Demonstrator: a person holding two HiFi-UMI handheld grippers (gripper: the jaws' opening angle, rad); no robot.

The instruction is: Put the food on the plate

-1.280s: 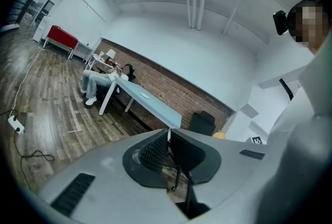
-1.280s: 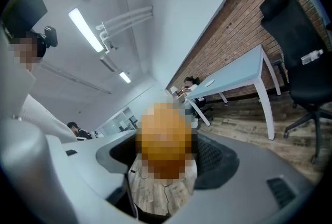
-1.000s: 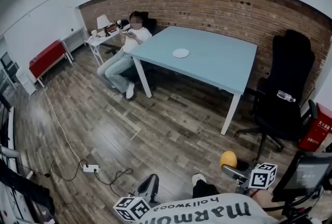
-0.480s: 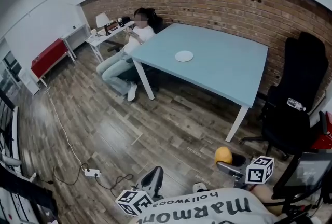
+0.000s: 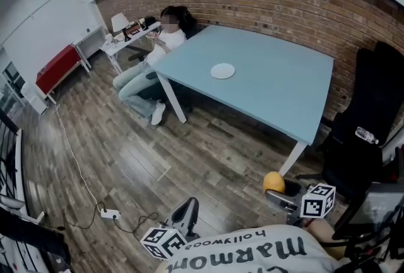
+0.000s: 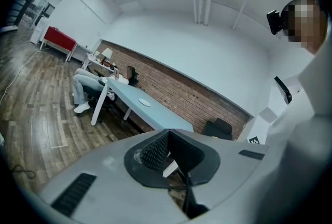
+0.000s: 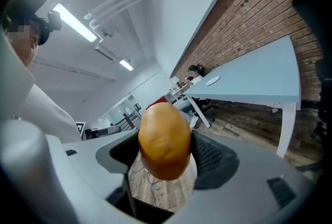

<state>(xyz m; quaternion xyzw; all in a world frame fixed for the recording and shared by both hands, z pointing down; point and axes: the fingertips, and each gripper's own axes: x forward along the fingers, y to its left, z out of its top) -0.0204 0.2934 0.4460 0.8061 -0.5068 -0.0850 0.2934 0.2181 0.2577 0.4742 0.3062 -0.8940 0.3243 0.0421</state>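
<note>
A small white plate [image 5: 223, 71] lies on the light-blue table [image 5: 284, 95], far ahead of me across the wooden floor. My right gripper [image 5: 278, 191] is low at the right of the head view, shut on a round orange-yellow piece of food [image 5: 273, 181]. In the right gripper view the food [image 7: 164, 140] fills the space between the jaws, and the plate [image 7: 212, 81] is a small spot on the distant table [image 7: 259, 80]. My left gripper [image 5: 187, 213] is low at the left, shut and holding nothing. The left gripper view shows its pads [image 6: 155, 151] together and the plate [image 6: 145, 103] far off.
A person [image 5: 154, 54] sits at the table's far left corner. A black office chair [image 5: 369, 133] stands right of the table. A power strip with a cable [image 5: 108, 213] lies on the floor at left. A brick wall [image 5: 265, 0] runs behind the table.
The table and plate have grown larger and shifted right in the head view as I have come nearer. Both grippers keep their places and grips.
</note>
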